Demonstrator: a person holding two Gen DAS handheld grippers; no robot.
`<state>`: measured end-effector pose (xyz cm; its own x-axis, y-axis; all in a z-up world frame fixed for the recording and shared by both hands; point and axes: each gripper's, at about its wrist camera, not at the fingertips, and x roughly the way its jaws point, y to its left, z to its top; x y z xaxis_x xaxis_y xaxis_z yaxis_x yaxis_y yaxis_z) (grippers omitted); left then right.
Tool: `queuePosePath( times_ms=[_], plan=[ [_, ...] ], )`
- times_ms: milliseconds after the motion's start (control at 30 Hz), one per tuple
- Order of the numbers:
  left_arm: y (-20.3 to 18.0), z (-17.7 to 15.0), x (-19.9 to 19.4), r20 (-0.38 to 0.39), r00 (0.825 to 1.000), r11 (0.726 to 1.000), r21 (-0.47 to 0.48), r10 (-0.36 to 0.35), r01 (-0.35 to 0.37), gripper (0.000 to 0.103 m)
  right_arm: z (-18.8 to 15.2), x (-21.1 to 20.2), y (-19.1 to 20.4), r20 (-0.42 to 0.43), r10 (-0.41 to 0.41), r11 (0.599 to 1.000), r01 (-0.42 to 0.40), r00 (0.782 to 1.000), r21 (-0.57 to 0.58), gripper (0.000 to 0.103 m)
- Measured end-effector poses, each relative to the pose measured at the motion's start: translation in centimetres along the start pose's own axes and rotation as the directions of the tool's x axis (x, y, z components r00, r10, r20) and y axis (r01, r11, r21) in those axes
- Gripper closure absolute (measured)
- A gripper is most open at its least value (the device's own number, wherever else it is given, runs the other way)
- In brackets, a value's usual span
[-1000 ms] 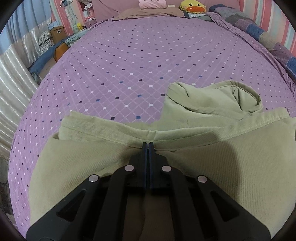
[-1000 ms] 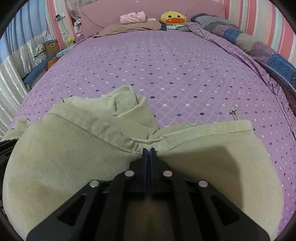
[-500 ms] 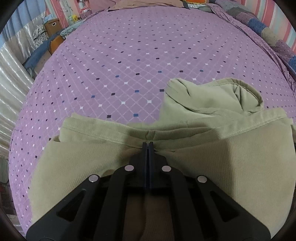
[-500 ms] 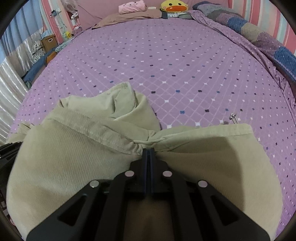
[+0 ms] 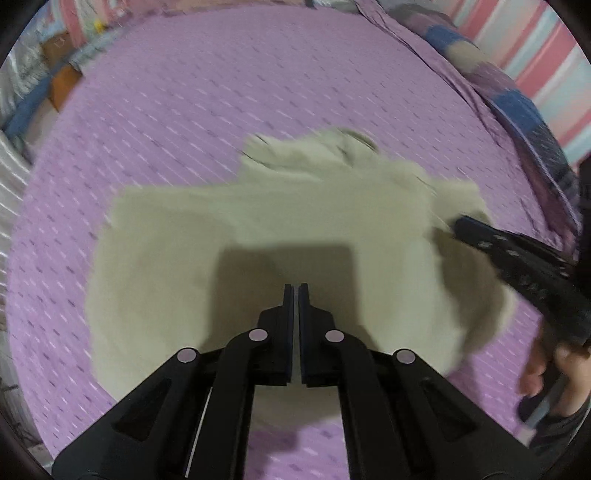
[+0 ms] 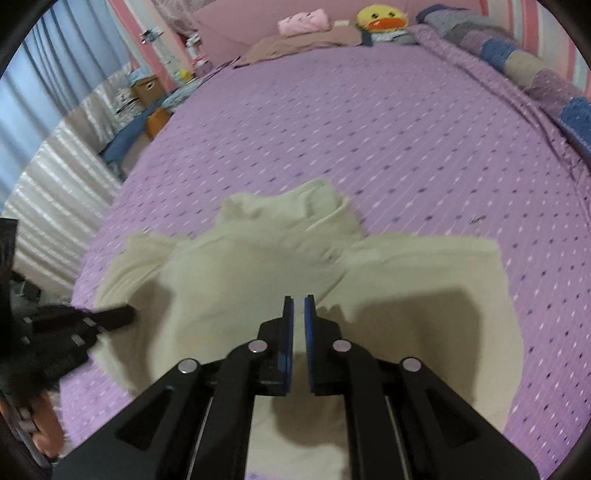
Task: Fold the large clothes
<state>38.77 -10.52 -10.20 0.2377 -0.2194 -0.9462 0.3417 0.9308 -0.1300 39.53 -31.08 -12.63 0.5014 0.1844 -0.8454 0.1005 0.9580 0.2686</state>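
A pale olive-green hooded garment (image 5: 295, 210) lies folded on the purple diamond-pattern bedspread (image 5: 184, 92), hood toward the far side. My left gripper (image 5: 295, 286) hovers above its near half, shut, with nothing between the pads. In the right wrist view the garment (image 6: 406, 277) spreads below my right gripper (image 6: 298, 297), whose jaws are opening, a narrow gap showing and no cloth in it. Each gripper shows in the other's view: the right gripper (image 5: 458, 223) over the garment's right edge, the left gripper (image 6: 125, 315) at its left edge. Both views are motion-blurred.
A hand (image 5: 554, 369) holds the right gripper's handle. A patchwork quilt (image 6: 517, 59) runs along the bed's right side. A duck plush (image 6: 382, 16) and pink pillow (image 6: 303, 24) sit at the head. Boxes (image 6: 147, 88) and curtains stand left. A small metal item (image 6: 476, 219) lies on the bedspread.
Both grippers held the garment's folded edge before. Now they have let go and risen away from it, and the cloth lies flat. The right jaws have parted slightly.
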Motion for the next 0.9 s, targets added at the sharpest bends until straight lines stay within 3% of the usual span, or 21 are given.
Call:
queuePosePath(
  times_ms=[100,200,300,433,667,900],
  plan=[
    [-1.9,-0.4,1.9,0.0,0.995,0.995,0.02,0.095,-0.095,0.103,-0.9,1.2,1.5,-0.048,-0.024,0.999,0.023,0.999,-0.025,0.097],
    [-0.7,0.4,5.5,-0.067,0.995,0.996,-0.056,0.072,-0.076,0.103,-1.5,3.9,0.8,-0.097,-0.084,0.996,0.083,0.992,-0.017,0.097],
    [0.5,1.5,7.2,-0.061,0.996,0.994,-0.091,0.063,-0.069,0.103,-1.6,6.6,-0.8,-0.12,-0.079,0.997,0.082,0.99,0.016,0.103],
    [2.2,3.1,9.8,-0.088,0.995,0.99,-0.126,0.056,-0.067,0.1,-0.7,9.4,-2.2,-0.148,-0.079,0.996,0.086,0.986,0.036,0.103],
    [1.7,5.4,12.5,-0.064,0.986,0.986,-0.054,0.153,-0.157,0.1,1.7,12.6,-3.0,-0.159,-0.106,0.993,0.112,0.982,0.028,0.103],
    [4.0,7.3,14.0,-0.054,0.997,0.991,-0.116,0.058,-0.064,0.1,3.1,14.5,-3.8,-0.133,-0.093,0.995,0.098,0.987,0.031,0.103]
  ],
)
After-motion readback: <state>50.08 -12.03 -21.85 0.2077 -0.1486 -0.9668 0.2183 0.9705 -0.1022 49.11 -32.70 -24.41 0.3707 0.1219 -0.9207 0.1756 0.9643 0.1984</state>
